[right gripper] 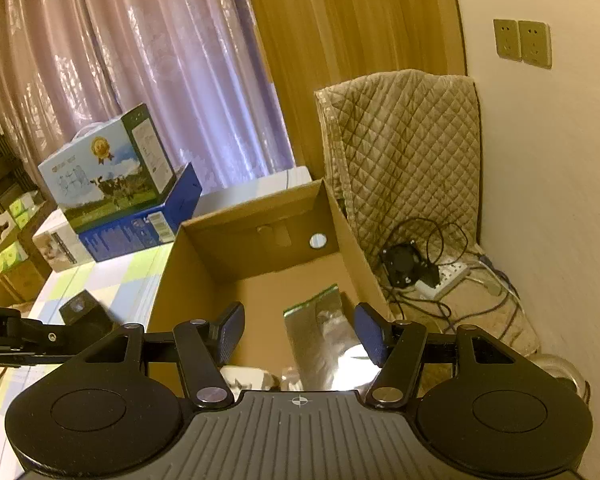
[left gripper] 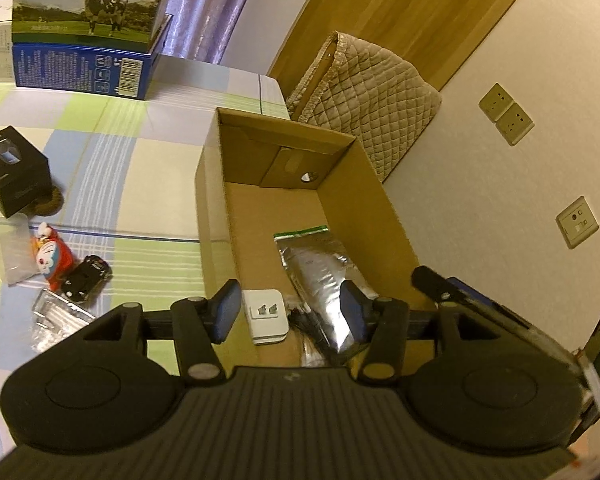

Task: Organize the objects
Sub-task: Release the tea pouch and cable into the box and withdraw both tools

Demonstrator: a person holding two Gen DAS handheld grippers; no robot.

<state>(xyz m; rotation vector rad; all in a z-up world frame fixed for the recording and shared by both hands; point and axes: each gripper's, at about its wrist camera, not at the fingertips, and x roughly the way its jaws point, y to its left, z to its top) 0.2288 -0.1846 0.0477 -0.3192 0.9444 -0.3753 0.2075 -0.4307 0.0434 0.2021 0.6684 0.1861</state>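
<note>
Two grippers over cardboard box (left gripper: 216, 184) | left gripper (left gripper: 290, 310), right gripper (right gripper: 298, 334): jaws apart, empty | foil pouch (left gripper: 320, 276), white adapter (left gripper: 266, 314) inside box | toy figure (left gripper: 52, 256), toy car (left gripper: 86, 280) outside | risk: left jaw catches box wall reaching out, box shifts

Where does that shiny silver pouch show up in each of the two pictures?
Left wrist view: the silver pouch lies on the cardboard box floor, right of centre, beside a white plug adapter.
Right wrist view: the silver pouch is low centre, on the box floor.
Shared landmark: the round hole in the box's far wall.
</note>
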